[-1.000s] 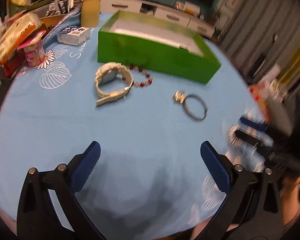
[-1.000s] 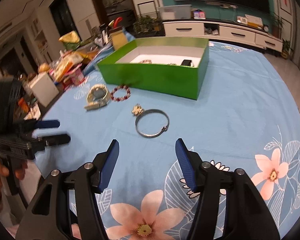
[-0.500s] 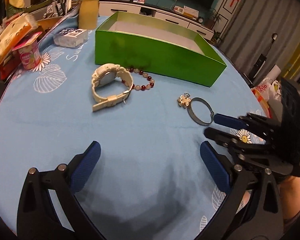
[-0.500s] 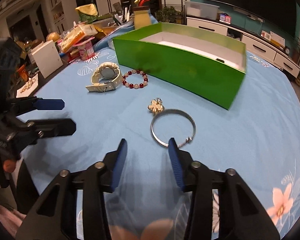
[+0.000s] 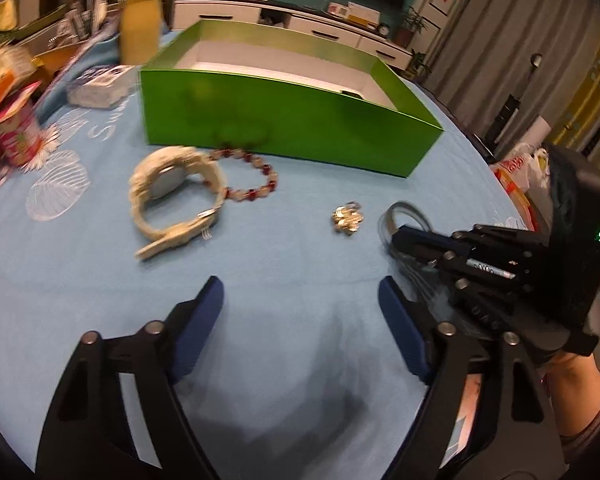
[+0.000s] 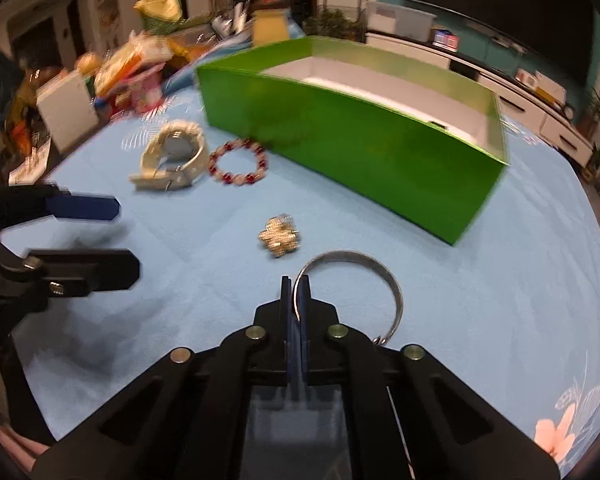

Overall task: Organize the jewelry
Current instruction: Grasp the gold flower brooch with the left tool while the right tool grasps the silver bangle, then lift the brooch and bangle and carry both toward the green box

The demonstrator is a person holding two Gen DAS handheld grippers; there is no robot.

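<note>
Pinching one thin silver bangle point(image 6: 384, 280) at lower centre with my right gripper point(image 6: 295, 292); one watch point(image 6: 176, 152), one bead bracelet point(image 6: 238, 162), one brooch point(image 6: 280, 236); left gripper point(image 5: 300, 312) closing on nothing.

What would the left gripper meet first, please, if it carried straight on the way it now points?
Most likely bare blue tablecloth: the left gripper, its jaws closing on nothing, points down at open cloth. Further along that line lie the cream watch slightly left and the gold brooch slightly right, though depth is hard to judge.
</note>
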